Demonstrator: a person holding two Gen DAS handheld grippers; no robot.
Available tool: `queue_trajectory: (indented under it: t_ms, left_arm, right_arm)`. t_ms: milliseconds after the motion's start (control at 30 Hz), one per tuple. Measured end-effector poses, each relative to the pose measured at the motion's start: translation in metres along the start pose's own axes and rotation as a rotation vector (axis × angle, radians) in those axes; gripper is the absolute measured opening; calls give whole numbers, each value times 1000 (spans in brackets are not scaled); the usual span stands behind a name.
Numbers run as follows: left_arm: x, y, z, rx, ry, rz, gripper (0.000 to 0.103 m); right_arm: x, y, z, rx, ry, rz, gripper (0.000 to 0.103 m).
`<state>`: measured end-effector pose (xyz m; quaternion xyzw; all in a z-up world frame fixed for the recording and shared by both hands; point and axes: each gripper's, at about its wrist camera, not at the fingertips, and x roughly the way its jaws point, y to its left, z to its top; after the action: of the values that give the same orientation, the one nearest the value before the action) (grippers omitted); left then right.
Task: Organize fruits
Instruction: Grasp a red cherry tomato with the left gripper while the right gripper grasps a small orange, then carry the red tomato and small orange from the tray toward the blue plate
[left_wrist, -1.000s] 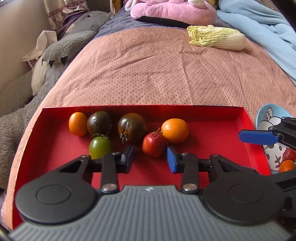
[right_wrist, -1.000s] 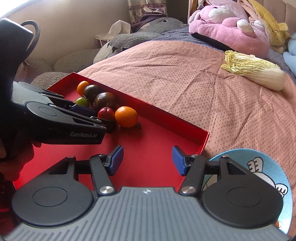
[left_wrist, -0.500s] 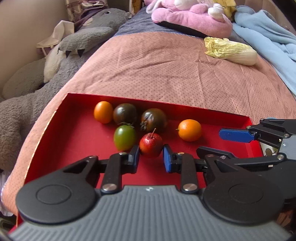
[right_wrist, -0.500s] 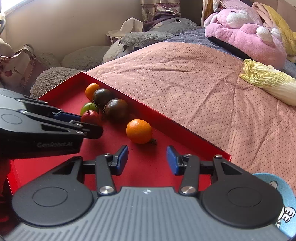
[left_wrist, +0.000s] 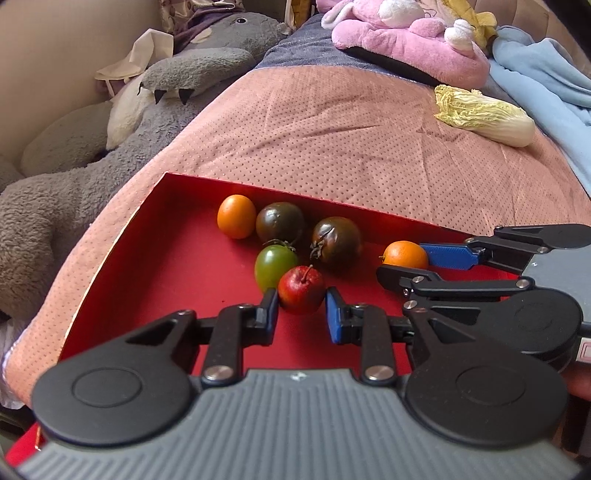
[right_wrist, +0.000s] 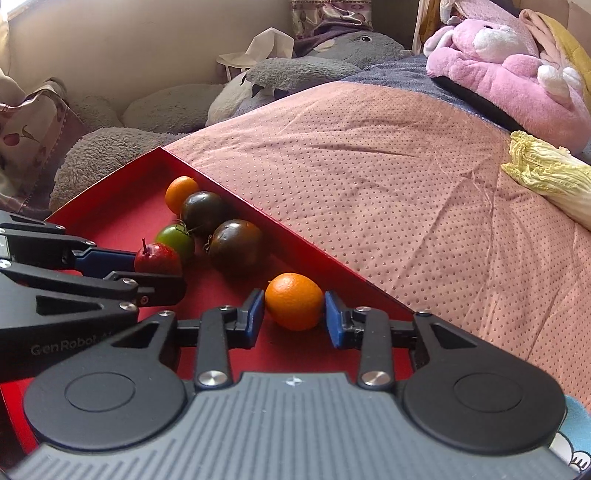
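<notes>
A red tray (left_wrist: 177, 280) lies on the bed with several fruits in it. My left gripper (left_wrist: 300, 311) is open around a small red apple (left_wrist: 301, 290); its pads stand on either side with small gaps. A green tomato (left_wrist: 275, 266), two dark tomatoes (left_wrist: 280, 226) (left_wrist: 337, 240) and an orange fruit (left_wrist: 236, 216) lie behind it. My right gripper (right_wrist: 294, 313) is open around another orange (right_wrist: 294, 301), pads close to its sides. The red apple (right_wrist: 158, 258) and left gripper (right_wrist: 155, 275) show at the left of the right wrist view.
A napa cabbage (left_wrist: 484, 115) lies on the pink bedspread (left_wrist: 332, 140) far right. A pink plush (left_wrist: 406, 40) and a grey plush (left_wrist: 74, 177) border the bed. A blue cartoon plate (right_wrist: 574, 432) sits at the right of the tray.
Both grippers moved forward into the tray. The left one came around the red apple, which moved away from the orange. The right one narrowed and came around the orange.
</notes>
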<state>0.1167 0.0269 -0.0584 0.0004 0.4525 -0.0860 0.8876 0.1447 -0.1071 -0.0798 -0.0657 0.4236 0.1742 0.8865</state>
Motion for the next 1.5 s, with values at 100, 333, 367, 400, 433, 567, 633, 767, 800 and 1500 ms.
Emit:
queue_trajectory:
  t_ms: [100, 333, 367, 400, 433, 567, 633, 767, 800, 1500]
  left_arm:
    - [1, -3, -2, 18, -1, 5, 31]
    - [-1, -4, -4, 28, -2, 24, 31]
    - [-1, -4, -5, 29, -2, 29, 31]
    - [-2, -3, -5, 30, -4, 33, 31]
    - [-2, -3, -6, 29, -5, 35, 31]
    - [-4, -5, -8, 34, -6, 41, 31]
    - [-4, -5, -8, 36, -7, 43, 31]
    - [-6, -6, -10, 41, -6, 53, 31]
    - [-7, -6, -11, 41, -8, 54, 31]
    - [-14, -17, -15, 64, -30, 61, 31]
  right_arm:
    - [-8, -2, -3, 29, -11, -7, 41]
    - [-45, -8, -20, 66, -31, -32, 41]
    - [-50, -9, -23, 73, -32, -34, 41]
    - [-55, -9, -26, 78, -33, -35, 41]
    - [-61, -10, -30, 83, -36, -36, 41]
    - [-82, -9, -43, 100, -45, -29, 41]
    - [-91, -6, -48, 102, -50, -20, 41]
    - [-106, 3, -59, 106, -52, -4, 41]
    - [-109, 5, -61, 104, -53, -4, 41]
    - [-137, 8, -83, 135, -91, 46, 41]
